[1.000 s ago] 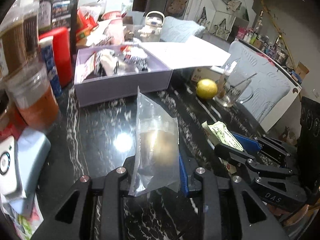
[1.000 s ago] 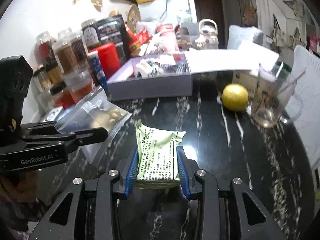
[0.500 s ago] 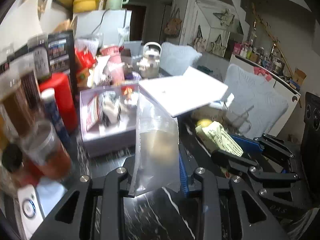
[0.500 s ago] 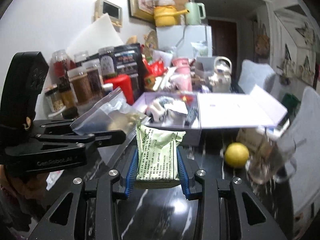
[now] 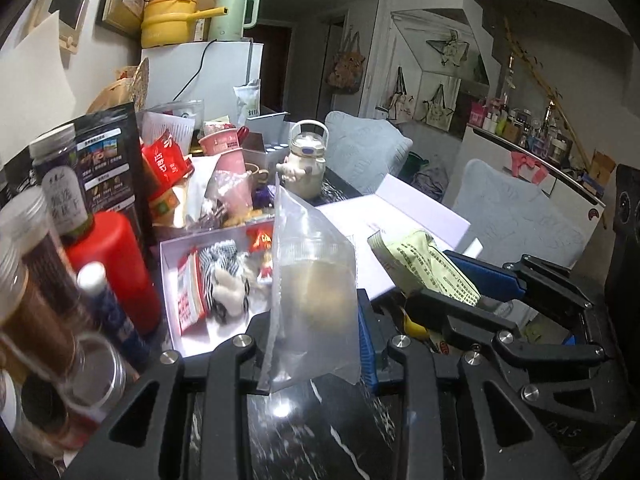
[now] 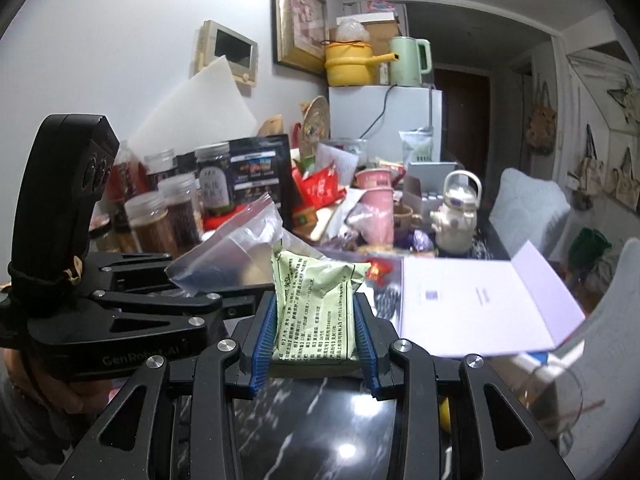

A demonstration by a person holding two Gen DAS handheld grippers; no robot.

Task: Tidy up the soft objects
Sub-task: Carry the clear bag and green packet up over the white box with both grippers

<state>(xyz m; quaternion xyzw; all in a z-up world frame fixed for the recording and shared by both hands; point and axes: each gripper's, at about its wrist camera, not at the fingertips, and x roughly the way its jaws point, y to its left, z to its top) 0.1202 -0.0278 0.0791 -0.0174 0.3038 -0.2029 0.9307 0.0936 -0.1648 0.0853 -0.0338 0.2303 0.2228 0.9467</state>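
Above open box (image 5: 176, 252): left tool (image 5: 316, 328) clamps clear bag (image 5: 312, 292); right tool (image 6: 316, 332) clamps green packet (image 6: 316, 304).

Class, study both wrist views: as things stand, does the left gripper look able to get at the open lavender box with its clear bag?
Probably yes. The left gripper, shut on the clear bag, faces the open lavender box with nothing between. The right gripper holds the green packet off to the side.

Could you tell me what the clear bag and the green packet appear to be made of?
The clear bag in the left hand-held gripper looks like thin glossy plastic film: see-through, with a press-seal strip. The green packet in the right hand-held gripper seems matte printed wrapper, paper or plastic, I cannot tell which; it is creased, with a crimped top.
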